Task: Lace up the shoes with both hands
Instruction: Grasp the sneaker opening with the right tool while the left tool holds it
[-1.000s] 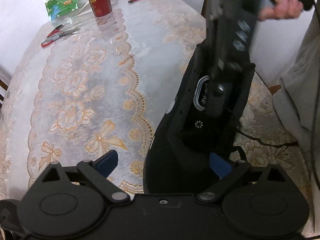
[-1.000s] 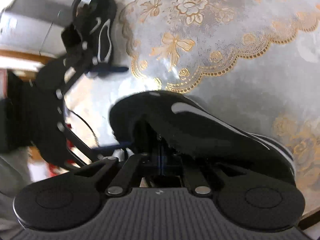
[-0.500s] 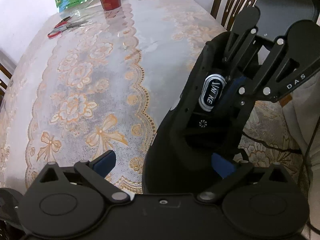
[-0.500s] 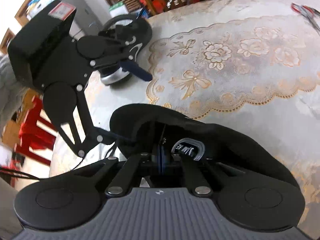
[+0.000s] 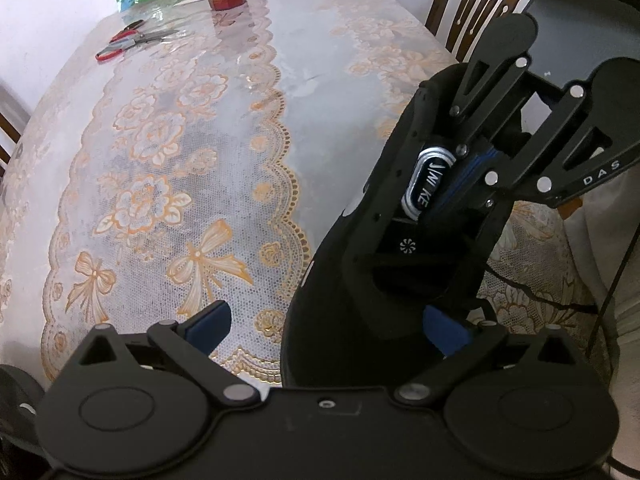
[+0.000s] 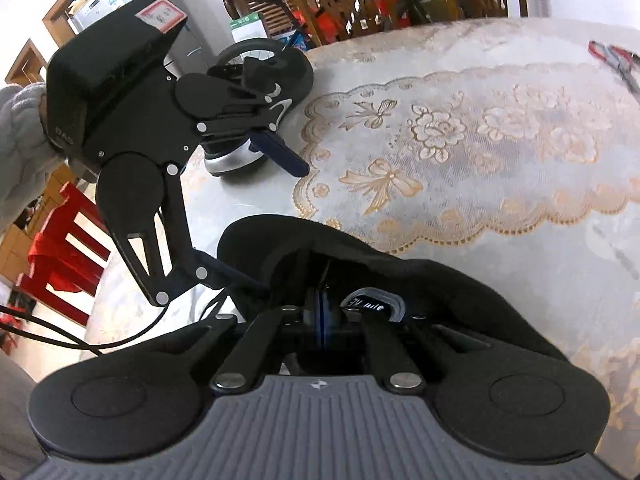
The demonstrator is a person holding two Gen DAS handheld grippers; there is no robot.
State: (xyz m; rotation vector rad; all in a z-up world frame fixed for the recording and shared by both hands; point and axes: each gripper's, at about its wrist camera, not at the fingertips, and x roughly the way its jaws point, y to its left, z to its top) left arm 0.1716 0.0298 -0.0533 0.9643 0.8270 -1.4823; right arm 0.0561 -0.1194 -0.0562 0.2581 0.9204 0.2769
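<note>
On table, lower centre of both views: black low-top sneaker, unlaced, tongue label facing up.
Right gripper: blue pads pinched together inside shoe opening beside tongue; whether they pinch anything, can't tell.
Left gripper: fingers wide, straddling shoe's heel end, one pad at collar.
Lace: thin black cord trailing right of shoe.
Second black sneaker: upper left, right view.
Lace-pattern tablecloth: under everything.
</note>
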